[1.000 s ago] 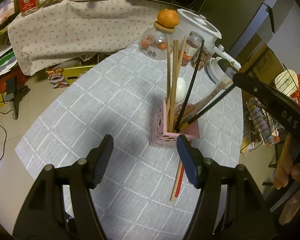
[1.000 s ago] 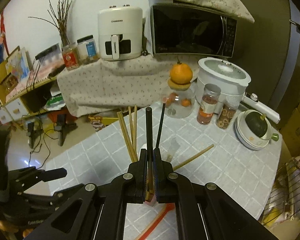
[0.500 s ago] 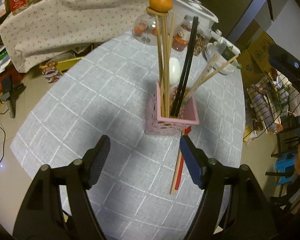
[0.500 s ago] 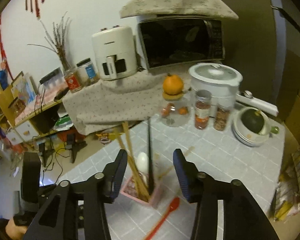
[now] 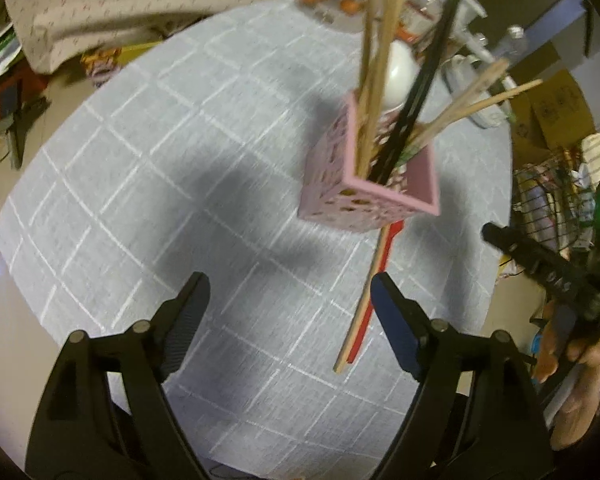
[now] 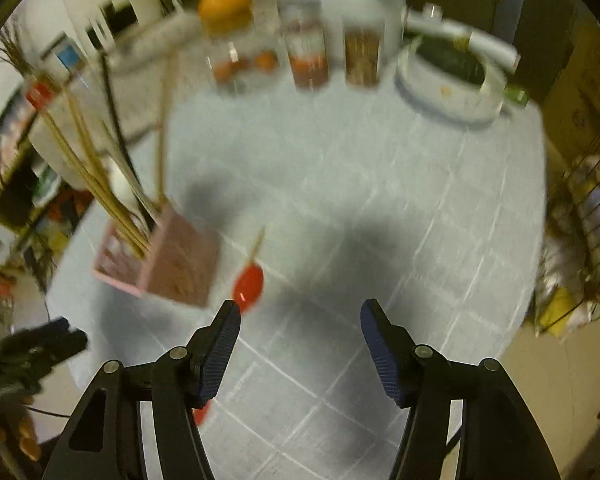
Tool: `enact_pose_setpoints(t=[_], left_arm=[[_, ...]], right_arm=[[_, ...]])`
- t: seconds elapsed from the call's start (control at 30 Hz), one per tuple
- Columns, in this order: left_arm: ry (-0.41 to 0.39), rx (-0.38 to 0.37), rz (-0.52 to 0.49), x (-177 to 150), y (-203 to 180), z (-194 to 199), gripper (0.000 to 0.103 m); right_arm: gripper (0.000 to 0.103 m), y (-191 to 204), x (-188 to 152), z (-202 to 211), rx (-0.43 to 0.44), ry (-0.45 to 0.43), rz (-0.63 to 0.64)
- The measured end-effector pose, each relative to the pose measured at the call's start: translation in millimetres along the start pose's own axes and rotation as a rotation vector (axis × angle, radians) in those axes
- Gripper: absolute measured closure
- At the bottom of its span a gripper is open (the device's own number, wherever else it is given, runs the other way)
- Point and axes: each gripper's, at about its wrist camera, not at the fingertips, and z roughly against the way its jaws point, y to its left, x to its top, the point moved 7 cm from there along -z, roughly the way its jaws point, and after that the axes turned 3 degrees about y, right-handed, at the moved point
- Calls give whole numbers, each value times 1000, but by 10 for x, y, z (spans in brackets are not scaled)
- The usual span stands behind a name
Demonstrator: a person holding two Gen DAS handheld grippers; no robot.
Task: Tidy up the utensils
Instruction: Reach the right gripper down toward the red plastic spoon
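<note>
Your left gripper [image 5: 288,300]: black frame, angular arms with triangular cut-outs, silver pivot screws at the joints. One ribbed pad black [image 5: 192,304], the other blue [image 5: 392,320].

Your right gripper [image 6: 300,332]: same black frame, same silver screws; both fingers carry ribbed pads [image 6: 220,352], with blue on both.

From the left wrist view, that right gripper's body shows as a black bar with pale lettering, too blurred to read, and a small green light nearby. Your hand [image 5: 572,364] grips the handle; no sleeve visible.
</note>
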Motion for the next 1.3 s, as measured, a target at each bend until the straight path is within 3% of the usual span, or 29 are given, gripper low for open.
enact_pose_setpoints(t=[0.2,0.4,0.63,0.9,1.07,1.2,1.27,1.3], left_arm=[[25,35,-1,7,21,-99,20],[-15,91,-48,91,44,-52,20],[-44,87,-79,147,50,-29,20],[-46,86,-114,123,-13,-32,21],[-49,77,-128,104,-38,-27,20],[-58,67,-171,76,-125,-11,21],[-62,62,-203,54,-193,-6,21],[-62,52,-219,40,-235,-4,21]], right_arm=[[39,33,-11,-402,37,84,-55],[40,187,77,-577,64,85,-35],[55,301,147,-838,94,103,-25],[57,410,240,-935,71,78,1],[73,395,207,-974,-2,94,26],[78,346,164,-953,6,101,32],[92,308,166,-897,28,89,16],[94,270,156,-845,48,85,3]])
